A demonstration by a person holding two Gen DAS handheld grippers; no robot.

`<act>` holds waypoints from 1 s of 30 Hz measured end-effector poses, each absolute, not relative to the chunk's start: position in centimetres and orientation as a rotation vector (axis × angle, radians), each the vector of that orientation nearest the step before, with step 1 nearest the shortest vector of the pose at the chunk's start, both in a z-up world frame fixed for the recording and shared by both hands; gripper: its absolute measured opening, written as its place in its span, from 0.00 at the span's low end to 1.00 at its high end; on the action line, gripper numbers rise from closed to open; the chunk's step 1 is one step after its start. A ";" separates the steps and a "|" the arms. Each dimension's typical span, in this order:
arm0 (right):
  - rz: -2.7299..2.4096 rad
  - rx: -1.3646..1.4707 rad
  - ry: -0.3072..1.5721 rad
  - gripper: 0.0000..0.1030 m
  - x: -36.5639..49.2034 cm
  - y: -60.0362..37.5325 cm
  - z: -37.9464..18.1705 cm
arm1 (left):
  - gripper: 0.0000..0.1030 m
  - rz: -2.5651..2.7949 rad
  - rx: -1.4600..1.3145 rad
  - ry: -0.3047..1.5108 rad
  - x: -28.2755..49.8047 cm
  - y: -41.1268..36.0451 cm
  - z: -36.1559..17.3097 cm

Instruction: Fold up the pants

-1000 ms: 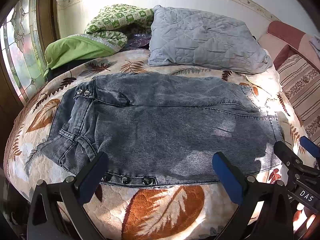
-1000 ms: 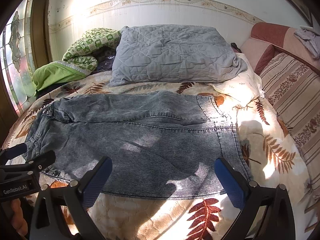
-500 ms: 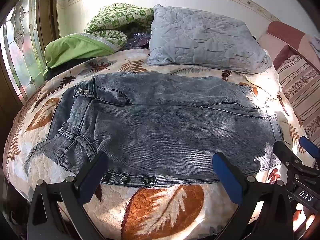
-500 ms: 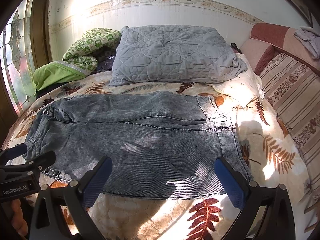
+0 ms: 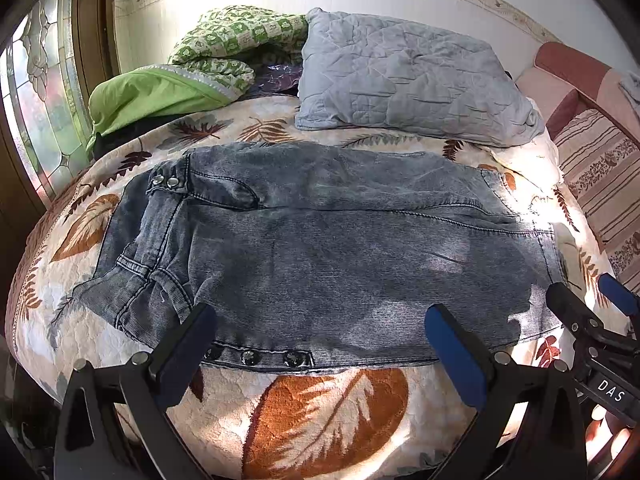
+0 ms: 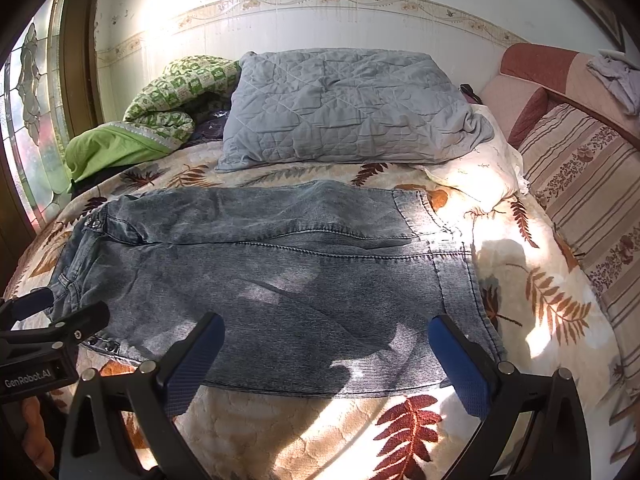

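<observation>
We see the pants [image 5: 328,256] lying flat on the bed [image 5: 320,412], their long axis running left to right across it. The waistband with its two metal snaps sits at the left end, toward the window [image 5: 44,108], and the hems point right, toward the striped cushion [image 6: 588,196]. One leg lies folded over the other, so we see a single broad band of cloth with a stitched seam running along its length.

The denim is a washed, mottled grey-blue, fairly smooth through the legs and bunched at the waist. A row of snaps shows along the near edge at the left. Sunlight and shadow fall in patches across the right end.

Our left gripper [image 5: 320,344] hangs over the near edge of the pants with its blue-padded fingers [image 5: 454,346] spread wide and nothing between them. Our right gripper [image 6: 324,354] hangs over the near edge toward the hem end, likewise spread wide and empty.

A grey quilted pillow [image 6: 344,104] lies beyond the pants on the far side, with green bedding [image 5: 160,92] to its left.
</observation>
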State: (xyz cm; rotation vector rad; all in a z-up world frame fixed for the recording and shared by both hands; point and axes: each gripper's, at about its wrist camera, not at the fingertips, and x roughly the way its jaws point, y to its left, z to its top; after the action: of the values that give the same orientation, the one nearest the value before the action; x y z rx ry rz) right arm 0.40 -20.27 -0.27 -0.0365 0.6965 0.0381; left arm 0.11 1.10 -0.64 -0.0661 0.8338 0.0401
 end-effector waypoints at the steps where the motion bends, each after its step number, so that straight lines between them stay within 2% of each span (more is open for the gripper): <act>1: 0.038 -0.036 0.695 1.00 0.4 -20.3 -0.3 | 1.00 0.039 -0.067 0.834 0.1 1.1 -0.6; 6: 0.042 -0.025 0.701 1.00 0.4 -20.5 -0.4 | 1.00 0.023 -0.091 0.848 0.2 1.6 -0.6; 9: 0.079 0.073 0.761 1.00 0.9 -22.1 -1.1 | 1.00 -0.040 -0.200 0.870 0.2 3.7 -0.9; 17: 0.025 0.641 0.939 1.00 2.1 -35.3 -5.1 | 1.00 0.115 -0.495 0.815 -0.7 14.6 -1.2; 20: -0.008 0.869 0.995 1.00 2.3 -39.9 -7.5 | 1.00 0.149 -0.567 0.874 -0.3 17.7 -2.8; 25: -0.002 0.979 1.000 1.00 3.2 -42.4 -8.9 | 1.00 0.137 -0.653 0.874 -0.4 19.7 -4.2; 28: -0.004 0.995 1.019 0.95 4.3 -42.2 -9.8 | 1.00 0.152 -0.661 0.871 -0.2 20.1 -4.5; 30: -0.012 1.013 1.026 0.85 4.9 -42.1 -10.5 | 1.00 0.160 -0.688 0.886 -0.1 20.6 -5.1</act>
State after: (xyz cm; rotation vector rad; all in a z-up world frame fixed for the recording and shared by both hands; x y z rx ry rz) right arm 4.94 -42.14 -10.50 1.0132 1.0257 -0.0119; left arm -0.10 20.61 -5.10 -0.6877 0.8861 0.1600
